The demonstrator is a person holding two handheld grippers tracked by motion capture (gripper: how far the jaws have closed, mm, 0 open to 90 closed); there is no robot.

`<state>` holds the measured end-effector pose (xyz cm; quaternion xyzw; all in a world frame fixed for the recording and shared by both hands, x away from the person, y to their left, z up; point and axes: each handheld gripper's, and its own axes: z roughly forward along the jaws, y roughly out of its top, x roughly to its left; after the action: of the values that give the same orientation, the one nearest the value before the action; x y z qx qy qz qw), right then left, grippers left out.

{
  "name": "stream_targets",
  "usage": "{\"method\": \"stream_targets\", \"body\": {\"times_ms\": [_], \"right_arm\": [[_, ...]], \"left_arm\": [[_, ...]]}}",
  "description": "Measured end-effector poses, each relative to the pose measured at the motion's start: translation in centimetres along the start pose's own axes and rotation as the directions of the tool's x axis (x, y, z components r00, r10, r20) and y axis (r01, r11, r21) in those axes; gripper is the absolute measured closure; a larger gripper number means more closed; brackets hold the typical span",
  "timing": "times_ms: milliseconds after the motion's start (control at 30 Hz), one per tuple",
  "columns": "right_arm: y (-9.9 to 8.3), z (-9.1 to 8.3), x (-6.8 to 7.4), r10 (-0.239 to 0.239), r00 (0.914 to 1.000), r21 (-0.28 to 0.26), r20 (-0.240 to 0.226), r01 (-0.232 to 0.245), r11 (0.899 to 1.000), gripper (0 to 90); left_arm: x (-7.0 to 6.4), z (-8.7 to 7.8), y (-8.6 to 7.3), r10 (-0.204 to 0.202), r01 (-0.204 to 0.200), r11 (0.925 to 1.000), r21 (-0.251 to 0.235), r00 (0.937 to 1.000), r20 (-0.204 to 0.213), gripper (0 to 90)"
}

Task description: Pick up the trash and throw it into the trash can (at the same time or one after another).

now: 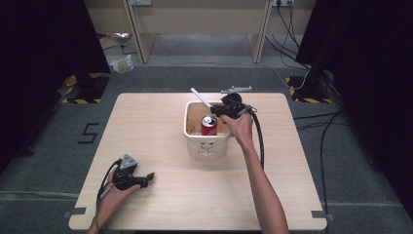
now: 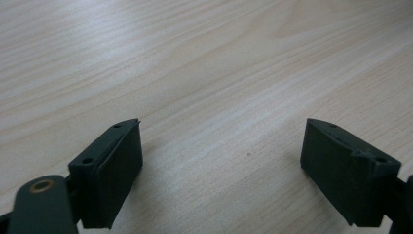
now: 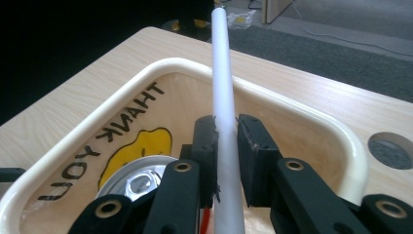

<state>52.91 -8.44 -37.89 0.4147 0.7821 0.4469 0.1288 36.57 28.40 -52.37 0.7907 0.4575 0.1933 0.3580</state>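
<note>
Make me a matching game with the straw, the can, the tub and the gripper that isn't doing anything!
Things:
1. white straw
2. red can
3. cream tub
4. left gripper

Places or states:
A. open, empty, over bare table near the front left corner
B. standing inside the tub, silver top up
C. pinched between the jaws of the right gripper, above the tub
D. sitting on the table near the middle, with THANK YOU printed inside

Pairs: 1-C, 2-B, 3-D, 4-A
</note>
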Motion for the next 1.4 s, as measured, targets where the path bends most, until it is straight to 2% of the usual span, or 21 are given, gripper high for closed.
{"method": "stream_targets", "body": {"times_ms": [167,300,433,500,700,733,767,900,1000,1300,1400], "right_arm": [[-0.1,0.5,0.1,-0.003,0.9999,0.013,-0.015,0.003,1.000,77.2],[-0.1,0.8,0.2,0.004,0.9997,0.023,-0.022,-0.004,1.000,72.8],[0.1,0.0,0.4,-0.019,0.9998,0.026,0.001,0.019,0.999,65.5],[0.1,-0.5,0.3,-0.019,0.9998,0.035,-0.010,0.019,0.999,62.5],[0.0,-1.5,0.0,-0.035,0.9994,0.042,0.000,0.035,0.999,66.7],[-0.1,-1.7,0.0,-0.044,0.9990,0.039,-0.002,0.044,0.998,72.7],[-0.1,-1.8,0.0,-0.044,0.9990,0.036,-0.001,0.044,0.998,74.9],[-0.3,-1.4,0.0,-0.055,0.9985,0.040,0.001,0.055,0.998,78.5],[-0.2,-1.0,0.2,-0.050,0.9988,0.028,0.002,0.050,0.998,78.8],[0.1,0.2,0.3,-0.039,0.9992,0.042,-0.008,0.039,0.998,78.4],[0.1,0.0,0.1,-0.022,0.9997,0.037,-0.013,0.022,0.999,72.7]], "left_arm": [[0.0,0.0,0.0,-0.001,0.001,1.0000,-0.001,1.0000,0.000,14.6],[0.0,0.0,0.0,-0.001,0.001,1.0000,-0.001,1.0000,0.001,14.6],[0.0,0.0,0.0,-0.001,0.001,1.0000,-0.002,1.0000,0.000,14.6],[0.0,0.0,0.0,0.001,-0.001,1.0000,0.001,1.0000,0.000,14.6],[0.0,0.0,0.0,0.002,-0.002,1.0000,0.001,1.0000,-0.002,14.5],[0.0,0.0,0.0,0.000,0.000,1.0000,0.000,1.0000,-0.002,14.5],[0.0,0.0,0.0,0.000,0.000,1.0000,-0.001,1.0000,-0.002,14.5],[0.0,0.0,0.0,0.000,0.000,1.0000,0.000,1.0000,-0.002,14.5],[0.0,0.0,0.0,0.000,0.000,1.0000,-0.001,1.0000,-0.002,14.5],[0.0,0.0,0.0,0.000,0.000,1.0000,0.000,1.0000,0.000,14.6],[0.0,0.0,0.0,-0.001,0.001,1.0000,-0.001,1.0000,0.000,14.6]]}}
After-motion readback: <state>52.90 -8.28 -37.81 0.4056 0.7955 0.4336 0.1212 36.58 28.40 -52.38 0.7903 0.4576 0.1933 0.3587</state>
